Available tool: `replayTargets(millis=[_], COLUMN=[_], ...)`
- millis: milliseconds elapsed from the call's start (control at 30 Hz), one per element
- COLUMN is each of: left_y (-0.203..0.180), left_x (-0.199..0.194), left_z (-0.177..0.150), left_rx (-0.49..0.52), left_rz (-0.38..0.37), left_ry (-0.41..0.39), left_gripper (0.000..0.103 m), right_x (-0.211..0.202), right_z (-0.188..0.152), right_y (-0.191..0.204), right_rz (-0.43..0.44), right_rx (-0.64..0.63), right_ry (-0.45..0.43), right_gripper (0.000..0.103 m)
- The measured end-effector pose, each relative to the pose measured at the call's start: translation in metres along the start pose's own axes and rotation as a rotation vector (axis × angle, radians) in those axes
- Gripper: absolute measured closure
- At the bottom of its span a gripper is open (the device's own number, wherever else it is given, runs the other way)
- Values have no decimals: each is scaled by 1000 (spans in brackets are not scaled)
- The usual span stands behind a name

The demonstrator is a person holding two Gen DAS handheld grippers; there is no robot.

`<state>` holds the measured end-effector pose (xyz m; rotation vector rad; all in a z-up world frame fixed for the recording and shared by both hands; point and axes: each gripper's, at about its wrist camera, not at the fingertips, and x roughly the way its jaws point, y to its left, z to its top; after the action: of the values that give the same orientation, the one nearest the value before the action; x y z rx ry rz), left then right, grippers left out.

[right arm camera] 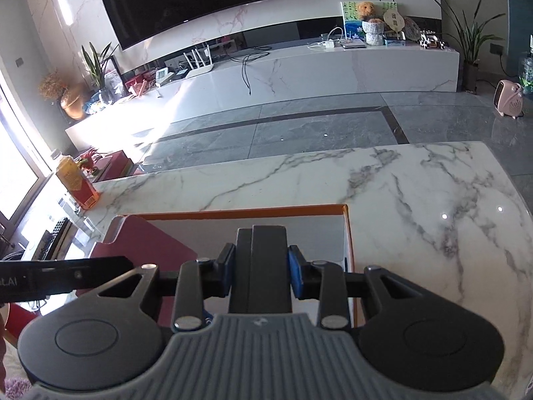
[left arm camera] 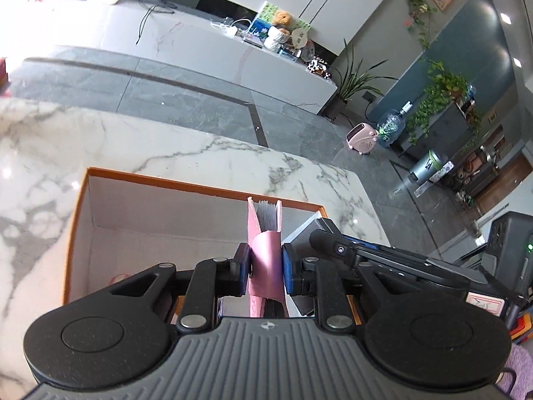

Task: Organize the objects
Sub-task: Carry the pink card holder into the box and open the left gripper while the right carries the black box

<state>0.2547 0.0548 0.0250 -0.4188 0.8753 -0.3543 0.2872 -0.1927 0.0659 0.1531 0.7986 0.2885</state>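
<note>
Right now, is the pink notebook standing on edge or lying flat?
On edge: the pink notebook stands upright, page edges showing on top, clamped in the left hand-held gripper over the box.

"LAI" in white on black bar (right arm camera: 60, 278); other labels illegible

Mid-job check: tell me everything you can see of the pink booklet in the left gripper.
The pink booklet with a soft, matte cover stands upright on edge, clamped between the blue pads of the left gripper. Its top gapes slightly, showing a stack of pale grey-white leaves between the two covers. A pink flap or band wraps around the near end. It hangs over the open white cardboard box with an orange rim, near the box's right side. Whether its lower edge touches the box floor is hidden.
</note>
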Motion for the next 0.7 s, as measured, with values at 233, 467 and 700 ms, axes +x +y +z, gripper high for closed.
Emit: replayTargets(millis=[233, 467, 700], left_y=[26, 45, 57], left_x=[43, 34, 26], left_z=[5, 9, 11], left_rx=[-61, -46, 44], left_rz=[-5, 30, 109], left_ry=[33, 25, -8], left_gripper=[80, 80, 80], right_x=[35, 70, 92], right_z=[4, -1, -7], right_y=[-6, 3, 23], right_rz=[-34, -35, -15], right_rx=[31, 35, -2], right_ry=[38, 77, 86], right_gripper=[68, 68, 68])
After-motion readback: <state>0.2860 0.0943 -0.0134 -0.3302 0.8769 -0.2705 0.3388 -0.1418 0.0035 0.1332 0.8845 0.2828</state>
